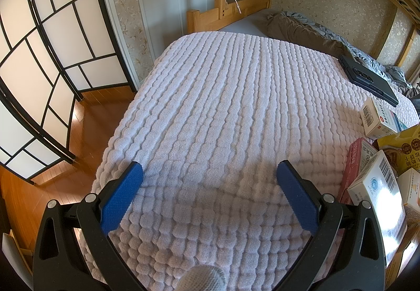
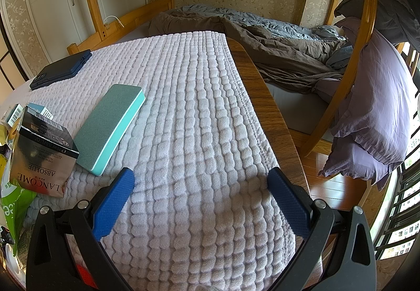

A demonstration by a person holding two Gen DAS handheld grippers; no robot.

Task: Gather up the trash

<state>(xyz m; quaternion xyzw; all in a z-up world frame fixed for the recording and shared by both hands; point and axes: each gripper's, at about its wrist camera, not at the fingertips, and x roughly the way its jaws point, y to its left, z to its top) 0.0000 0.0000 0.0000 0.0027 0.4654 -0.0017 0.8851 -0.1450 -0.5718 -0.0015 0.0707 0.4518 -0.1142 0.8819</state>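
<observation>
- Left wrist view is mostly filled by a pale quilted cloth (image 1: 223, 107) spread over a table, with a wide bare stretch in front of the left gripper (image 1: 210, 175), whose jaws stand spread apart and hold nothing.
- Right wrist view shows the cloth ending short of the wooden table edge (image 2: 265, 96) on the right; beyond it the floor drops away toward the bed (image 2: 262, 36), so moves that way have little margin.
- Right gripper (image 2: 200, 178) hangs released and empty over the cloth.
- Trash sits untouched, so collecting looks barely begun: a cluster of small cartons (image 1: 378, 180) at the right rim of the left view, and a silver Lancôme box (image 2: 42, 157) beside a teal sponge block (image 2: 113, 128).
- A dark phone case (image 2: 61, 69) lies farther back, well apart.
</observation>
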